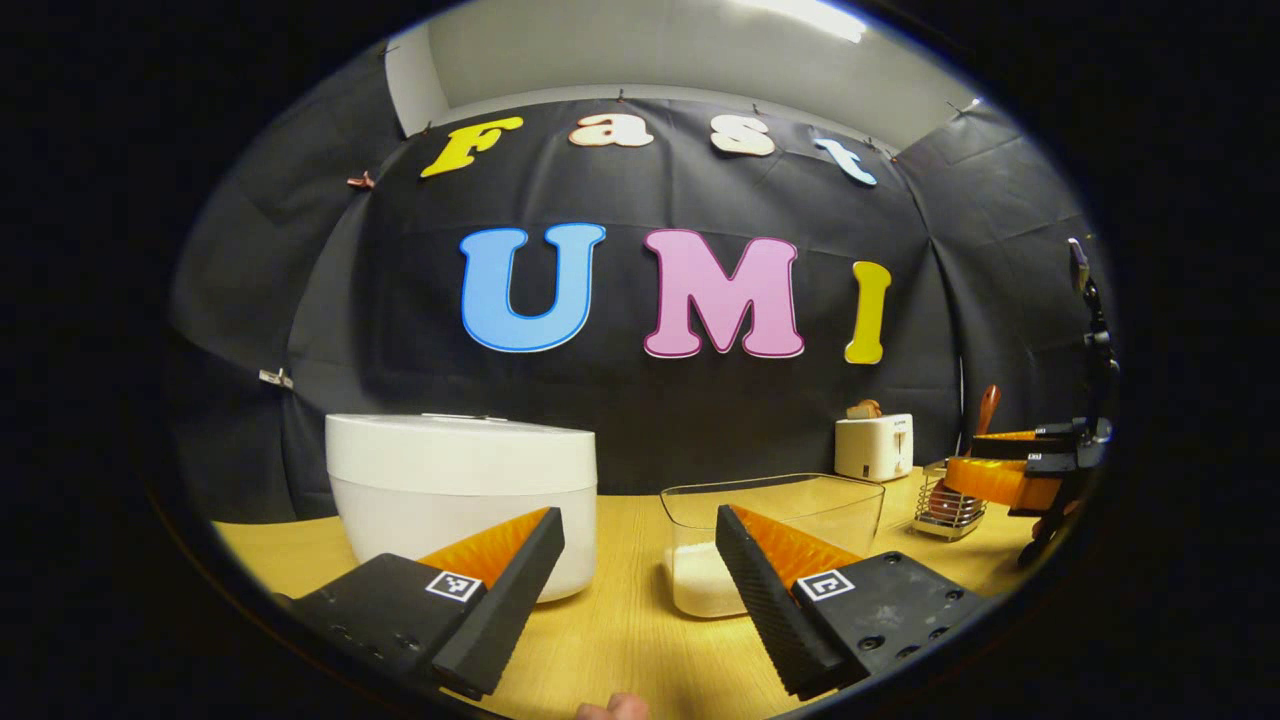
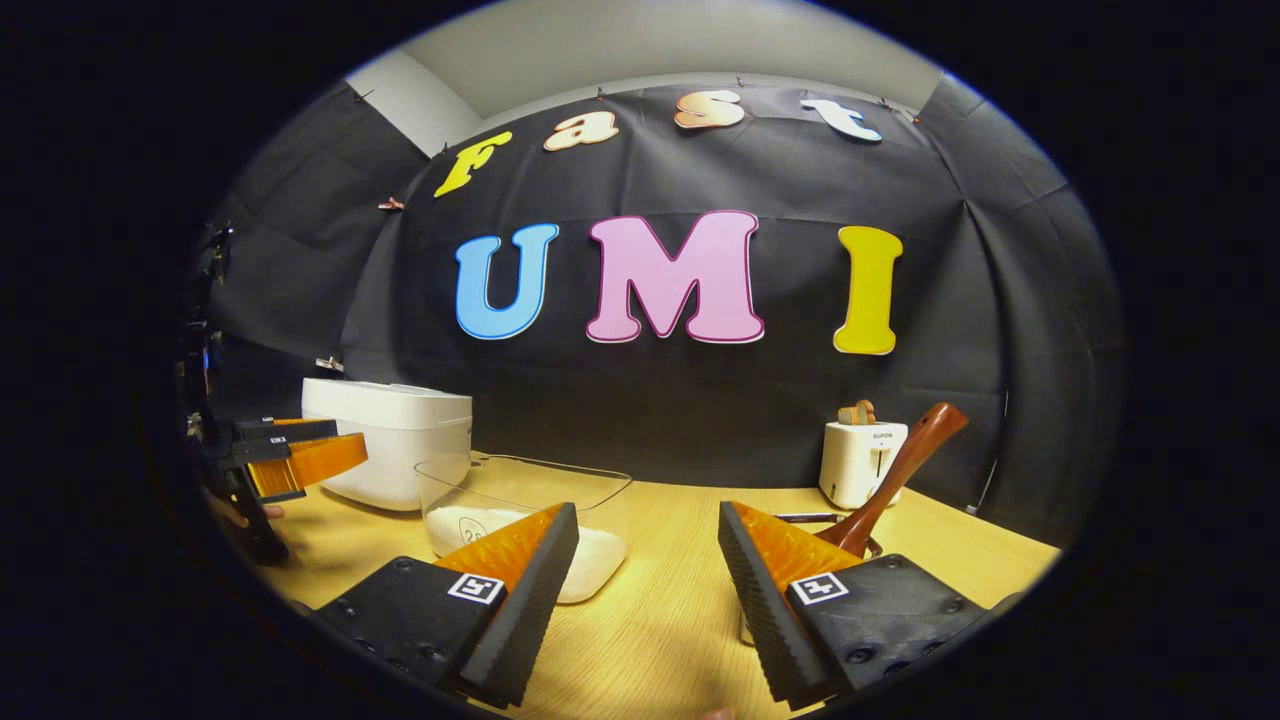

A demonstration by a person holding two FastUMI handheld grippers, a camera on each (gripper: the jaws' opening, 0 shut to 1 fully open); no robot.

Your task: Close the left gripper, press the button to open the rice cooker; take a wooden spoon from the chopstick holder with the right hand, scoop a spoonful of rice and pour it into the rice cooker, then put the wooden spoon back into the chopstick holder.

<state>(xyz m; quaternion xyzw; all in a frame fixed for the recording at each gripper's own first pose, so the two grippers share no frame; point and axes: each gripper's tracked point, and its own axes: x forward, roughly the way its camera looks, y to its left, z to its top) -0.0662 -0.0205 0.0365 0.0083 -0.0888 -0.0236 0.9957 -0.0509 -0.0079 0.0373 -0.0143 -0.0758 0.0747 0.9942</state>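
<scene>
Left gripper view: your left gripper (image 1: 640,560) is spread wide, empty, w/ the closed rice cooker (image 1: 462,495) ahead-left and the rice tub (image 1: 770,540) ahead-right. Right gripper (image 2: 648,570) is spread too; the wooden spoon (image 2: 895,475) stands just beyond its right finger.

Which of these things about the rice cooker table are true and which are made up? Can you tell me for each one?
1. The rice cooker has its lid shut. True.
2. The left gripper has its jaws squeezed together. False: they stand wide apart, holding nothing.
3. The wooden spoon sits in the chopstick holder. True.
4. The clear container has no rice in it. False: white rice lies at its bottom.
5. The right gripper is holding the spoon. False: its jaws are open, and the spoon is not between them.
</scene>
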